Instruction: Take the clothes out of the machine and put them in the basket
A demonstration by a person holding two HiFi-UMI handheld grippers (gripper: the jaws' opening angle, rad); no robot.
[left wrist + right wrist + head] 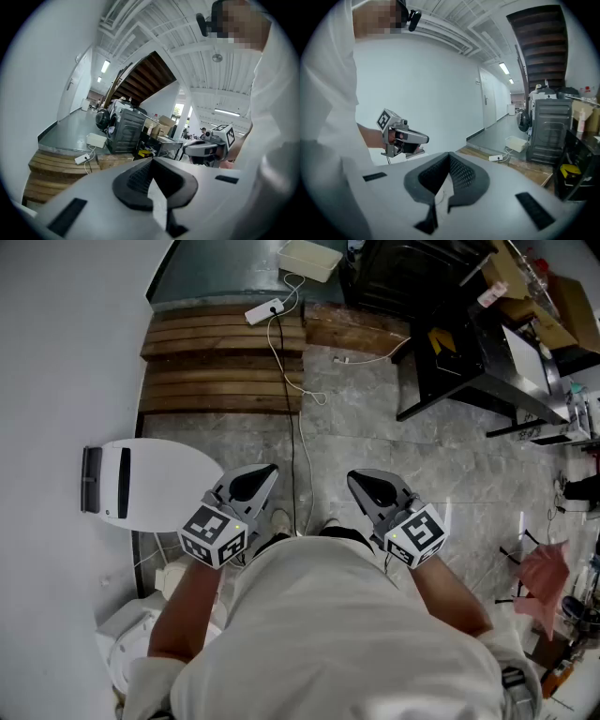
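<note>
Clothes show nowhere, so all remains. Left gripper (266, 472) and right gripper (355, 477) are closed, empty; grey box (124, 132) mid-frame is perhaps the machine

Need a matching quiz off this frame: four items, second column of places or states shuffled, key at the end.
Column one
1. left gripper
2. power strip
3. white box
4. rack

Column two
A. on the grey floor beyond the planks
B. black, to the right of the planks
C. shut, nothing between its jaws
D. lying on the planks

Pairs: 1-C, 2-D, 3-A, 4-B
</note>
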